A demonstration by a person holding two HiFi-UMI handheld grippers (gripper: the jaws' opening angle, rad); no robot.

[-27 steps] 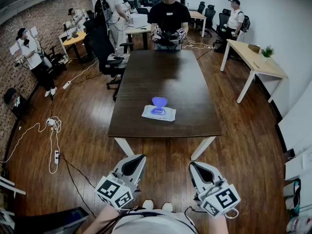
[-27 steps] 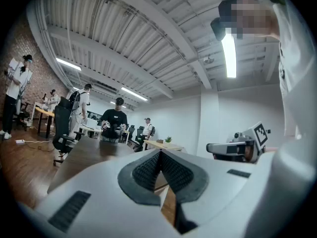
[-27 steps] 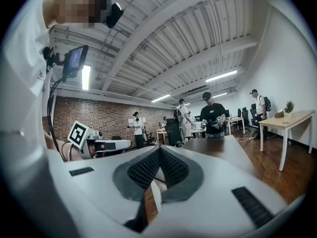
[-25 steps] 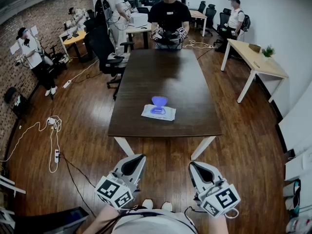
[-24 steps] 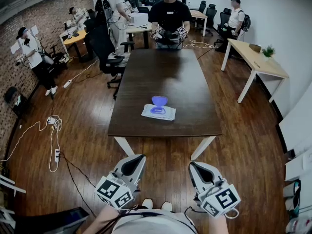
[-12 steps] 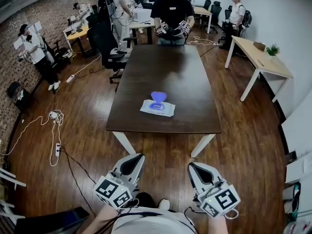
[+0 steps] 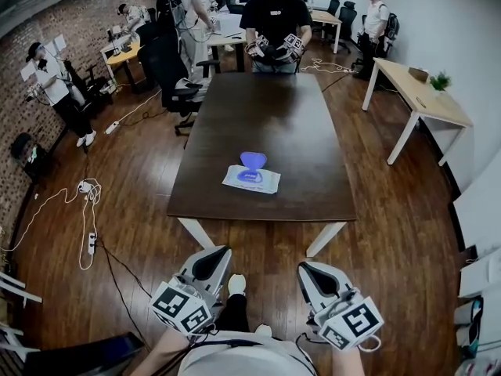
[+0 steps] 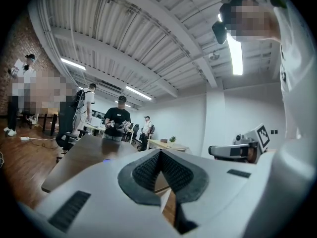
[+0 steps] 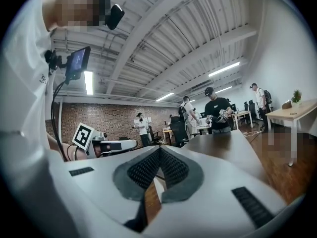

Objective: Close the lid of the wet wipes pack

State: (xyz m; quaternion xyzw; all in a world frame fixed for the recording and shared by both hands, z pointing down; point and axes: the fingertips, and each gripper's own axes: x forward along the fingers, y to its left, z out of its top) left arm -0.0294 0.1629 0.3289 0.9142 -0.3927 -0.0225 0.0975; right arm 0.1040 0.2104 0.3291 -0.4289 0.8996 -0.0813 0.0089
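The wet wipes pack [image 7: 250, 180] is a flat white packet lying near the front of the long dark table [image 7: 274, 116]. Its purple lid [image 7: 253, 160] is flipped open toward the far side. In the left gripper view the lid [image 8: 106, 160] is only a small purple speck on the tabletop. My left gripper [image 7: 213, 255] and right gripper [image 7: 311, 271] hang side by side over the wooden floor, well short of the table's front edge. The left gripper [image 8: 159, 152] and the right gripper [image 9: 159, 148] both show ribbed pads meeting, with nothing between them.
A person in black [image 7: 272, 18] stands at the table's far end, holding grippers. A black office chair [image 7: 168, 73] is at the table's far left. A light wooden desk [image 7: 419, 92] stands at right. Cables and a power strip [image 7: 88, 210] lie on the floor at left.
The table and pack have drifted slightly lower and nearer in the head view. A dark leg and white shoe now show between the grippers. Both stay shut.
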